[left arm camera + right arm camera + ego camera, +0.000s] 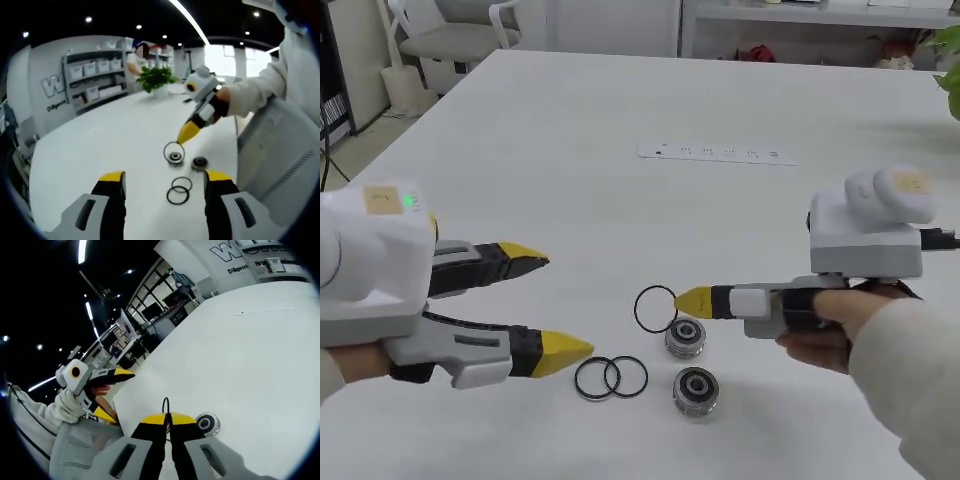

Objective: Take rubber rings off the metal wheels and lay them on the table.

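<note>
My right gripper (688,300) is shut on a black rubber ring (636,310), which hangs just above the table beside a bare metal wheel (685,338). A second wheel (696,390) lies nearer me. Two more rings (576,379) lie flat and overlapping on the white table (570,150). My left gripper (548,302) is open and holds nothing, left of the rings. In the left gripper view the open gripper (165,176) faces the rings (177,195) and both wheels (200,162). The right gripper view shows the shut gripper (167,419), the pinched ring (165,406) edge-on, and a wheel (207,423).
A white power strip (715,153) lies mid-table farther back. A chair (450,35) stands beyond the far left corner, and plant leaves (950,70) reach in at the right edge. A person's sleeve (910,380) covers the lower right.
</note>
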Action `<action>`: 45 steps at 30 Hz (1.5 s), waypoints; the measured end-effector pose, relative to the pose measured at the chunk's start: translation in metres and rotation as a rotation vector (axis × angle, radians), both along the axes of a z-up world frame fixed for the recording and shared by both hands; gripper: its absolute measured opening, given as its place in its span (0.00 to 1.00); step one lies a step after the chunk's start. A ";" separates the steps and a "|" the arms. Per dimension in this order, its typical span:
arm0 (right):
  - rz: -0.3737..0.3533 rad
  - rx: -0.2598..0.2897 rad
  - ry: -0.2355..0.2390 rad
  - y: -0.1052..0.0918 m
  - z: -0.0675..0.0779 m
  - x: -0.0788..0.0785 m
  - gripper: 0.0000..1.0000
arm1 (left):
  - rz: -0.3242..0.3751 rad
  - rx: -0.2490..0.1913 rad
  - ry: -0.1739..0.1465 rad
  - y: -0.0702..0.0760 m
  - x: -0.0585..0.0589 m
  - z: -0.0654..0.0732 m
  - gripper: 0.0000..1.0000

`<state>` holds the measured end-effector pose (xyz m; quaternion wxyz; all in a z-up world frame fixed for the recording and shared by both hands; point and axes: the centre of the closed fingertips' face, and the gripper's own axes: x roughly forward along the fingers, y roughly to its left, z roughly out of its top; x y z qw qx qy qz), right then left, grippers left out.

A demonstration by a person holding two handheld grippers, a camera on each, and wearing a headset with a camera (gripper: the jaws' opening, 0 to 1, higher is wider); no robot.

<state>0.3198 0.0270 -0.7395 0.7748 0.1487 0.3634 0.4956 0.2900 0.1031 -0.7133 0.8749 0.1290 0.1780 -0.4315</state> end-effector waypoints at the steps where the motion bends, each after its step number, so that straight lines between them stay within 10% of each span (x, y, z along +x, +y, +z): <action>1: 0.004 -0.002 0.002 0.001 -0.001 -0.001 0.00 | -0.001 -0.001 0.001 0.000 -0.001 0.000 0.66; 20: 0.128 -0.078 0.047 0.024 -0.032 -0.029 0.00 | -0.035 0.025 0.041 -0.003 -0.010 -0.013 0.70; 45: 0.098 -0.156 0.068 0.019 -0.060 -0.022 0.00 | -0.044 0.040 0.057 -0.003 -0.012 -0.019 0.71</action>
